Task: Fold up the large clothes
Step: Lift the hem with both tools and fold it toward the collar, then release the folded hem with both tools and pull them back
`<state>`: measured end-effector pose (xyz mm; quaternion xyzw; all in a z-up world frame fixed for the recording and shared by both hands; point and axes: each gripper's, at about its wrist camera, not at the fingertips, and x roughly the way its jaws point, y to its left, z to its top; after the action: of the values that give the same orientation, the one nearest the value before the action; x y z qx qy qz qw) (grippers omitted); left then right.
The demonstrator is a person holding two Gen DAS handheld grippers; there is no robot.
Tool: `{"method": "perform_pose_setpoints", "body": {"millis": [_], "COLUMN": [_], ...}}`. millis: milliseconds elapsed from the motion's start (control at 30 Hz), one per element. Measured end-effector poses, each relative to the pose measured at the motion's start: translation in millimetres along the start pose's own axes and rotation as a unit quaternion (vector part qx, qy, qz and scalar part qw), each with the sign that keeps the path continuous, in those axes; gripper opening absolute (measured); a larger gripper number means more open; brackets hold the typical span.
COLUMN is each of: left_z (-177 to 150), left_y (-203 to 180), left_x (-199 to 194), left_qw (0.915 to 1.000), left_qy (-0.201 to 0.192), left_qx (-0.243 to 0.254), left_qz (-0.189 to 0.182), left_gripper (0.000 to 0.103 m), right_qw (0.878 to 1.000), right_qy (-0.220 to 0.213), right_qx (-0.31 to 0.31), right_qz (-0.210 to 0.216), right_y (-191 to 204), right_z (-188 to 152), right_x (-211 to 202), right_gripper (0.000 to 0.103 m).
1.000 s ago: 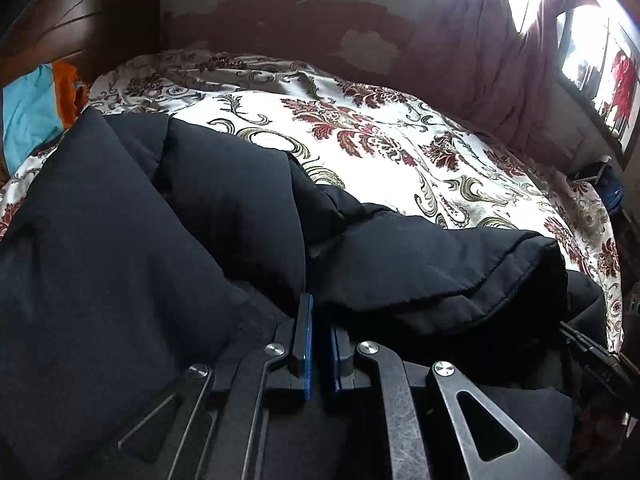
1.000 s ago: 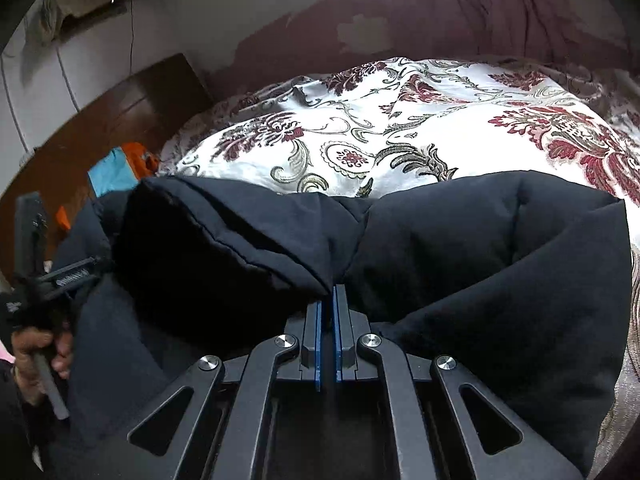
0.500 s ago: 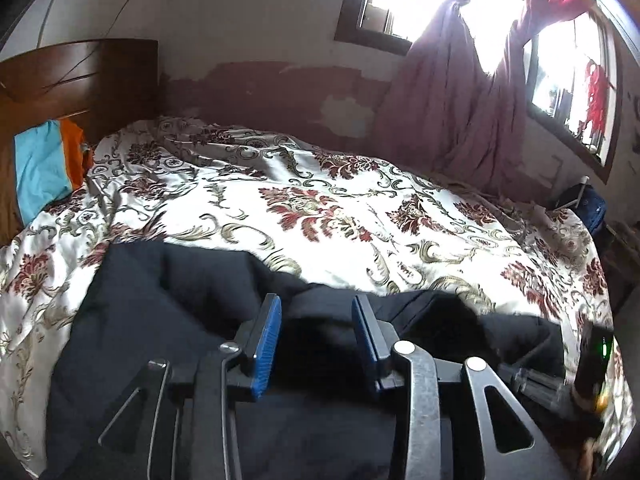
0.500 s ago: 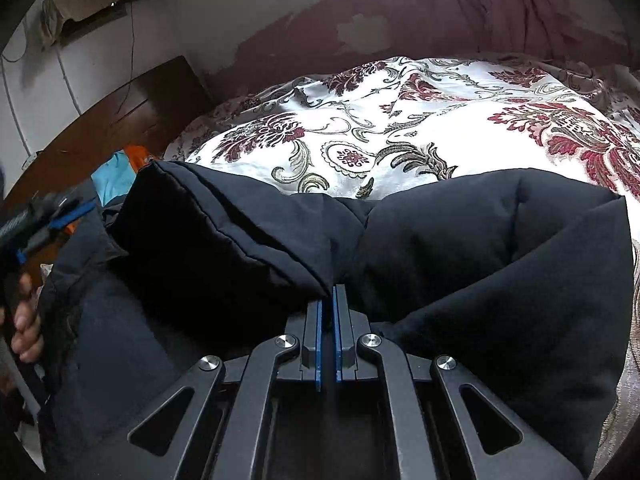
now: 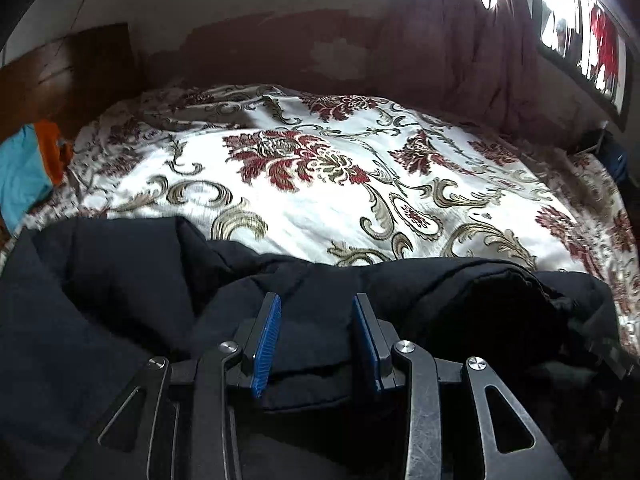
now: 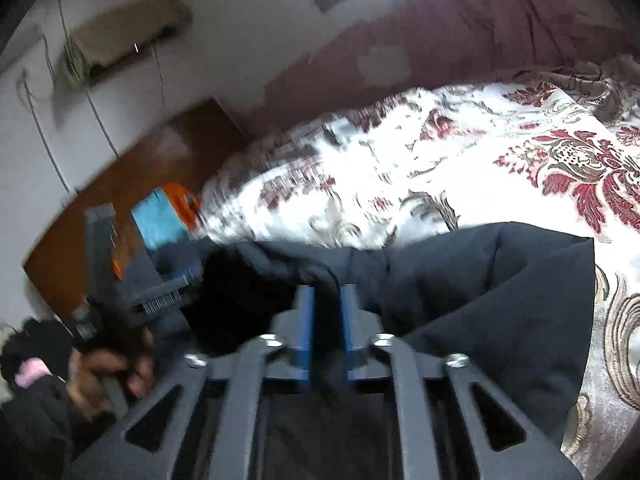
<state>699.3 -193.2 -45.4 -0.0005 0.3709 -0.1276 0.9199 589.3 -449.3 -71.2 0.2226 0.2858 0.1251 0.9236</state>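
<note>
A large dark navy padded jacket (image 5: 120, 280) lies bunched along the near edge of a bed with a white floral bedspread (image 5: 320, 192). My left gripper (image 5: 316, 320) is open, its blue pads apart, just above a fold of the jacket. In the right wrist view, the jacket (image 6: 500, 292) lies folded on the bedspread (image 6: 480, 168). My right gripper (image 6: 327, 304) is open with a narrow gap, dark fabric beneath it. The left gripper (image 6: 160, 296) and the hand holding it show at the left of that view, which is motion-blurred.
A wooden headboard (image 5: 68, 76) stands at the left with a blue and orange cloth (image 5: 28, 168) by it. A maroon curtain (image 5: 452, 40) hangs at the windows at the back right. An air conditioner (image 6: 128, 36) is high on the wall.
My right gripper has opened and let go of the jacket, and it has lifted and tilted. My left gripper opened earlier and has come back down close over the jacket.
</note>
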Motion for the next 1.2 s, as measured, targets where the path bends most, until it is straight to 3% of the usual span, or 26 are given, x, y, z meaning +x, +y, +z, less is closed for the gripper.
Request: {"method": "perform_pose_setpoints", "body": {"millis": [67,200,400,467,600,700,767,833,933,1100,1200], "left_z": [-4,-17,-32,-37,-41,-41,-42,-42,-43,-46,-46], "left_y": [6,14,23,30,36,36,36,40,47,53,42], "left_x": [1,0,-7,-7,-5,-5,-6,-7,-9,-21,-18], "left_qw": [0.9998,0.9986,0.9951,0.9922,0.9878,0.9870,0.9861,0.9837,0.9777,0.9566,0.9611], "left_qy": [-0.002,-0.019,-0.051,-0.059,-0.069,-0.073,-0.075,-0.076,-0.077,-0.102,-0.082], "left_qx": [-0.010,-0.026,-0.039,-0.052,-0.062,-0.061,-0.063,-0.071,-0.087,-0.092,-0.063], "left_qz": [-0.016,-0.043,-0.075,-0.097,-0.125,-0.129,-0.134,-0.147,-0.175,-0.257,-0.256], "left_gripper": [0.035,0.034,0.034,0.034,0.034,0.034,0.034,0.034,0.034,0.034,0.034], "right_qw": [0.999,0.997,0.996,0.997,0.999,0.993,0.987,0.979,0.970,0.966,0.969], "right_qy": [-0.023,-0.058,-0.071,-0.066,-0.023,0.046,0.122,0.154,0.181,0.203,0.200], "right_qx": [0.018,0.026,0.021,0.026,-0.019,-0.080,-0.087,-0.106,-0.140,-0.132,-0.120], "right_qz": [0.021,0.035,0.049,0.021,-0.038,-0.070,-0.066,-0.077,-0.086,-0.087,-0.080], "right_y": [-4,-5,1,5,34,60,63,64,66,56,49], "right_z": [0,0,2,5,32,48,39,25,7,-8,-9], "right_x": [-4,-9,-1,7,31,62,87,94,91,94,97], "right_gripper": [0.042,0.048,0.048,0.048,0.048,0.045,0.038,0.037,0.037,0.036,0.036]}}
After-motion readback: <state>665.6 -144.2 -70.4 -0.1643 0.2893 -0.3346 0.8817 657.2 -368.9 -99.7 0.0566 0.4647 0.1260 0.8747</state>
